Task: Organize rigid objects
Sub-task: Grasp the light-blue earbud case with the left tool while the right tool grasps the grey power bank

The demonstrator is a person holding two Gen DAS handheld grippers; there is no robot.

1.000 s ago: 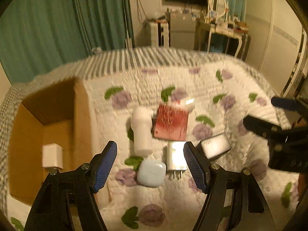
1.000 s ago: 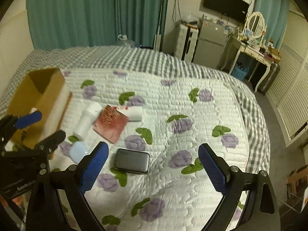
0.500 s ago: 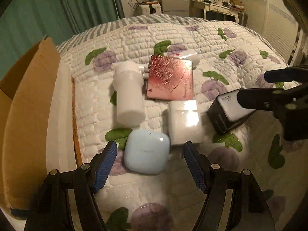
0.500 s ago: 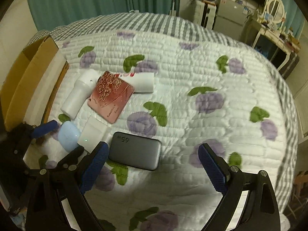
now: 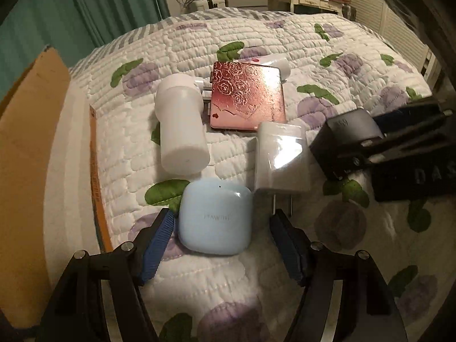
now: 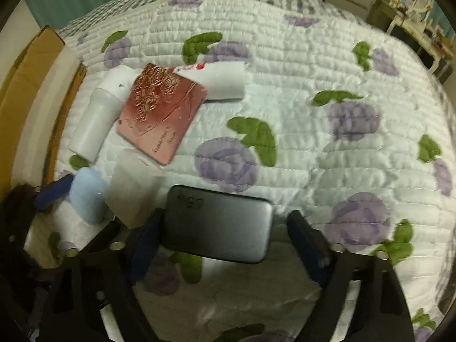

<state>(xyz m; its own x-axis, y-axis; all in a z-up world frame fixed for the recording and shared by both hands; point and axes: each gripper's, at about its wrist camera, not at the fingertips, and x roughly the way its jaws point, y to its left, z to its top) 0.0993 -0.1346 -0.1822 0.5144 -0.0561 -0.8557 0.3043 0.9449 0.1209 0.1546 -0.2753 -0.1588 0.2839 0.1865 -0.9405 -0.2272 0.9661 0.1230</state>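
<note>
Six small rigid objects lie clustered on a quilted bedspread [image 5: 313, 57] printed with purple flowers and green leaves, as two hand-held grippers come down over the near end of the group. One pale blue earbud case [image 5: 215, 218] sits between the blue pads of the left gripper [image 5: 219, 245], whose jaws have just been closing; the left pad is at the case's edge and a gap shows on the right, so the jaws stand open around it. One dark grey power bank [image 6: 218, 225] lies between the fingers of the right gripper [image 6: 225, 242], also just closing; its left finger is at the bank's edge while the right finger stands clear, though motion blur makes contact hard to judge. Between those two objects rests one white plug adapter [image 5: 280, 156], its prongs pointing toward the near side. Farther off lie one white cylindrical bottle [image 5: 181, 125] on its side, one square pink case [image 5: 248, 97] embossed with roses just right of it, and one white tube [image 6: 221, 81] partly hidden behind the pink case. One open cardboard box [image 5: 25, 154] stands at the far left of the bed. Green curtains [image 5: 114, 2] and cluttered furniture fill the background.
</note>
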